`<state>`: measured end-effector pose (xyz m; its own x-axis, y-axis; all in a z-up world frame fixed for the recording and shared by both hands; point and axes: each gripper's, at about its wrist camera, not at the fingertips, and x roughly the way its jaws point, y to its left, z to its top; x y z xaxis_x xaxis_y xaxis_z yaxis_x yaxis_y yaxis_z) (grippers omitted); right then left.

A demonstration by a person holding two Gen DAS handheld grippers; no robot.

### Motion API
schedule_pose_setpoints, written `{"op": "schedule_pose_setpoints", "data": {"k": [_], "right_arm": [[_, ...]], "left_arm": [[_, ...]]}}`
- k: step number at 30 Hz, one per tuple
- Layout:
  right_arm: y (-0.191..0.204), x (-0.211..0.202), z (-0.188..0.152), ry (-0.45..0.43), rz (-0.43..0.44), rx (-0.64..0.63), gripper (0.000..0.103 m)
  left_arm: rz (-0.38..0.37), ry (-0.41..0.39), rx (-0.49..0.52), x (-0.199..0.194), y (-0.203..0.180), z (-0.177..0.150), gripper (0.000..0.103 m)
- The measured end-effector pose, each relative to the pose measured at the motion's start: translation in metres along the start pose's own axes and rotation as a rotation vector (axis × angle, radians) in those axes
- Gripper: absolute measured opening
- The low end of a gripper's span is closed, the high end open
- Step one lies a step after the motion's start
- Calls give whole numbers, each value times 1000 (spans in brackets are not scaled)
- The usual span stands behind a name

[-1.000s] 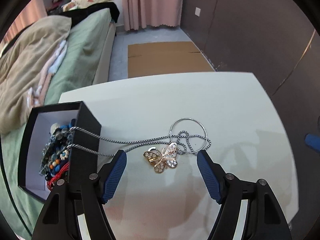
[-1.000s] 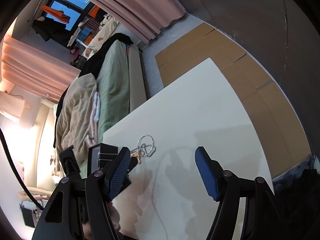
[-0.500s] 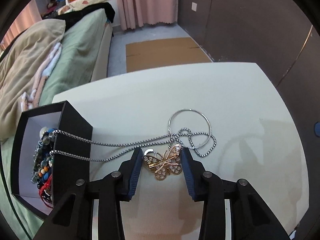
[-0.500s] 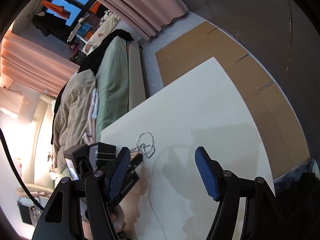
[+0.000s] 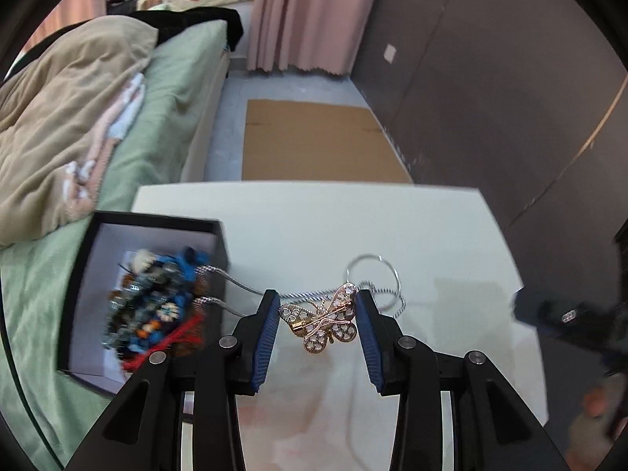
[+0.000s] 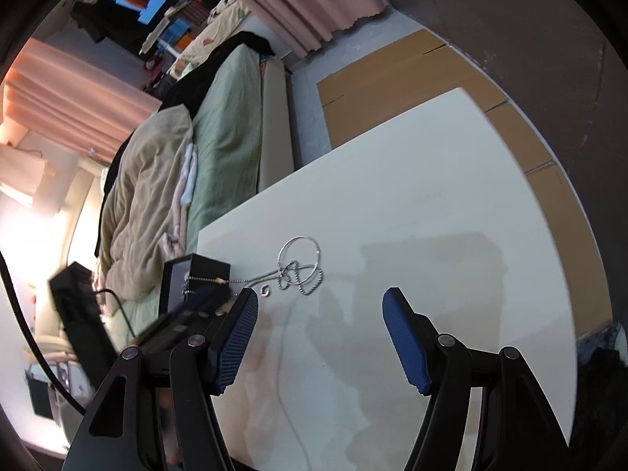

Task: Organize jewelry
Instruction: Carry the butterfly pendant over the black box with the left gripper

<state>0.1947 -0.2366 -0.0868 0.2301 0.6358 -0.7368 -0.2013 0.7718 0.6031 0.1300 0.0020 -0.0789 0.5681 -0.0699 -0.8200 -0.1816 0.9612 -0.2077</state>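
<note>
My left gripper (image 5: 318,320) is shut on a gold butterfly brooch (image 5: 324,320) and holds it lifted above the white table (image 5: 392,227). A silver chain necklace (image 5: 376,294) with a silver hoop (image 5: 373,271) lies on the table behind it; the chain runs into the black jewelry box (image 5: 157,227) at the left, which holds several beaded pieces (image 5: 157,302). My right gripper (image 6: 320,331) is open and empty above the table. In the right wrist view the chain (image 6: 302,274), hoop (image 6: 300,249) and box (image 6: 196,274) lie ahead to the left.
A bed with green sheet and beige blanket (image 5: 78,98) stands left of the table. Flat cardboard (image 5: 318,137) lies on the floor beyond the table's far edge. A dark wall (image 5: 490,78) is at the right. A small silver ring (image 6: 265,289) lies near the chain.
My left gripper closed on the butterfly brooch and lifted it off the table, swinging toward the box. The right gripper stayed open and shifted slightly.
</note>
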Motion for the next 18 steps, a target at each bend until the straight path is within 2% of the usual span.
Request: {"op": "schedule_pose_setpoints", "data": {"k": [6,10,18], "right_arm": [[21,23,-1,33,1,-55,61],[33,42,-3,75,37,-74,54],[47,84,-7,170,55,-82,53]], "left_arm": [[-25,-54,-62,-22,24,11,41],[-37,-80,-97,-34,39,16,41],[-65,-108,-142,-48,63,22,41]]}}
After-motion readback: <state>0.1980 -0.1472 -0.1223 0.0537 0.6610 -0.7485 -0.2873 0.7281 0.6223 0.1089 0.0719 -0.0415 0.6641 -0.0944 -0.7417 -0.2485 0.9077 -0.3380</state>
